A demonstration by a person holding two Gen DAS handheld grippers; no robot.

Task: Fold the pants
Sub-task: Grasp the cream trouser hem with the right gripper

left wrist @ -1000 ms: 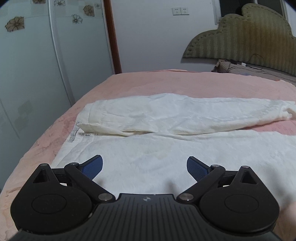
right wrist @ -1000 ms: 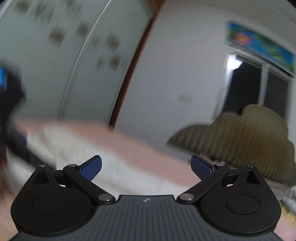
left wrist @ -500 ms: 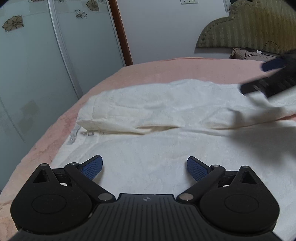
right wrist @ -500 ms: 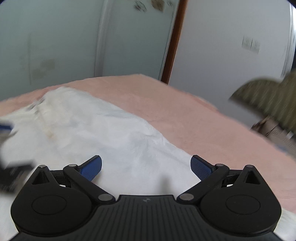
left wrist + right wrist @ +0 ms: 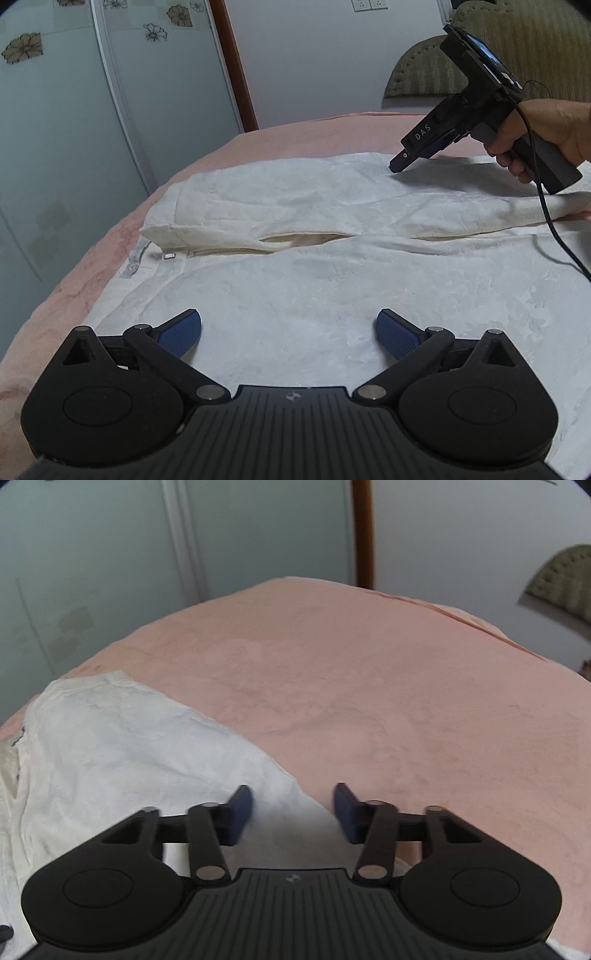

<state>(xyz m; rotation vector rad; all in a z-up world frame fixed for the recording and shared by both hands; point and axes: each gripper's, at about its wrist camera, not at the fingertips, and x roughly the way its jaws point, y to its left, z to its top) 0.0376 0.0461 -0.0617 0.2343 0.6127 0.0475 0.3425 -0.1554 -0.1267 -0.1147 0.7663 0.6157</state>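
White pants (image 5: 314,229) lie spread flat on the pink bed (image 5: 288,144), waistband to the left, both legs running right. My left gripper (image 5: 288,334) is open and empty, low over the near leg. My right gripper (image 5: 293,812) is open, narrower than the left, and straddles the far edge of the far leg (image 5: 122,746). It also shows in the left wrist view (image 5: 397,166), tip down on the far leg, held by a hand (image 5: 554,129).
Frosted sliding wardrobe doors (image 5: 92,129) stand left of the bed. A brown door frame (image 5: 232,66) and a white wall lie behind. An olive padded headboard (image 5: 517,48) is at the far right. A black cable (image 5: 554,229) hangs from the right gripper across the pants.
My right gripper has swung down from facing the wall to the far leg's edge, and its jaws have narrowed. My left gripper has moved slightly closer over the pants.
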